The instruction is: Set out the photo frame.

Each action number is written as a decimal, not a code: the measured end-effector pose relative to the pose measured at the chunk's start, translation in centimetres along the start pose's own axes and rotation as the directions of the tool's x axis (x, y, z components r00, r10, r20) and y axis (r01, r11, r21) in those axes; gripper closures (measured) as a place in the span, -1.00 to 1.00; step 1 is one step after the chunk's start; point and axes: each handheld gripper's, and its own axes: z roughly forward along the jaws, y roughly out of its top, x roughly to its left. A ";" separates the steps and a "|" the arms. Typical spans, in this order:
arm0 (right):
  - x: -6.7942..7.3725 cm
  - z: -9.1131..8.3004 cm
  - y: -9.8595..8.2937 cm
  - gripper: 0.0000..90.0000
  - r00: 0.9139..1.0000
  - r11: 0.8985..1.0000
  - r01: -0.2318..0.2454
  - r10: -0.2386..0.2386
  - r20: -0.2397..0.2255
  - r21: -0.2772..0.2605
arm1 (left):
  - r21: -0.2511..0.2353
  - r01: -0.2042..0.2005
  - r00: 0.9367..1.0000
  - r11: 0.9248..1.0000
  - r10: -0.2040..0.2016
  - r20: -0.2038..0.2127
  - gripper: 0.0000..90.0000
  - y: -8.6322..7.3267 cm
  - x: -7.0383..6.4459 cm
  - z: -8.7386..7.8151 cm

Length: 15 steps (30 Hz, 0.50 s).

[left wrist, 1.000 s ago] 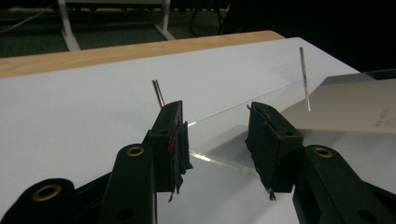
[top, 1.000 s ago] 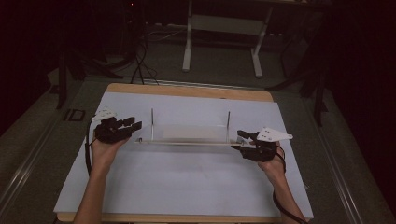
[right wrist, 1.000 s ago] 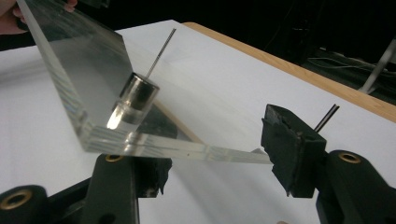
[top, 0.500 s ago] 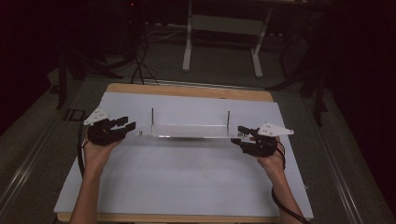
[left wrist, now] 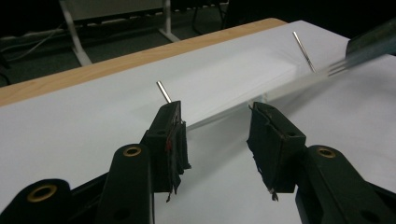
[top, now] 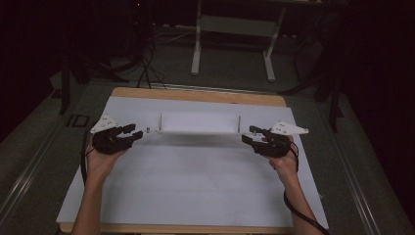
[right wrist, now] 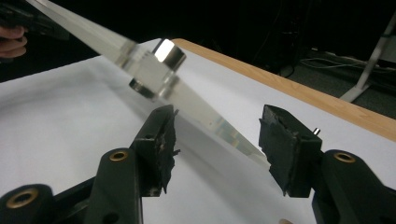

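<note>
A clear plastic plate [top: 198, 123] with two upright metal pins lies across the far middle of the white worktop [top: 195, 186]. The left gripper [top: 131, 134] and the right gripper [top: 248, 135] sit just off its ends, both wide and holding nothing. This looks like the approach step; next, each should ease inward and close on a plate end evenly.

The left hand-held gripper [left wrist: 217, 140] is holding its jaws apart at the frame's bottom, facing a clear plate [left wrist: 261, 91] with two upright pins lying on the white surface [left wrist: 70, 126].
</note>
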 end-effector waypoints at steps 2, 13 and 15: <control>-0.1 0.1 0.2 0.02 1.000 1.000 -0.004 0.004 0.001 0.001 | -0.001 0.006 1.000 1.000 -0.006 -0.019 0.22 0.0 -0.1 0.0; -1.0 0.8 1.7 0.04 0.998 0.999 -0.045 0.045 0.035 -0.010 | 0.003 -0.044 0.999 0.999 0.044 0.004 0.04 0.7 -0.8 1.1; -1.0 0.8 1.7 0.04 0.998 0.999 -0.045 0.045 0.035 -0.010 | 0.005 -0.049 0.999 0.999 0.049 0.002 -0.01 0.8 -0.8 1.4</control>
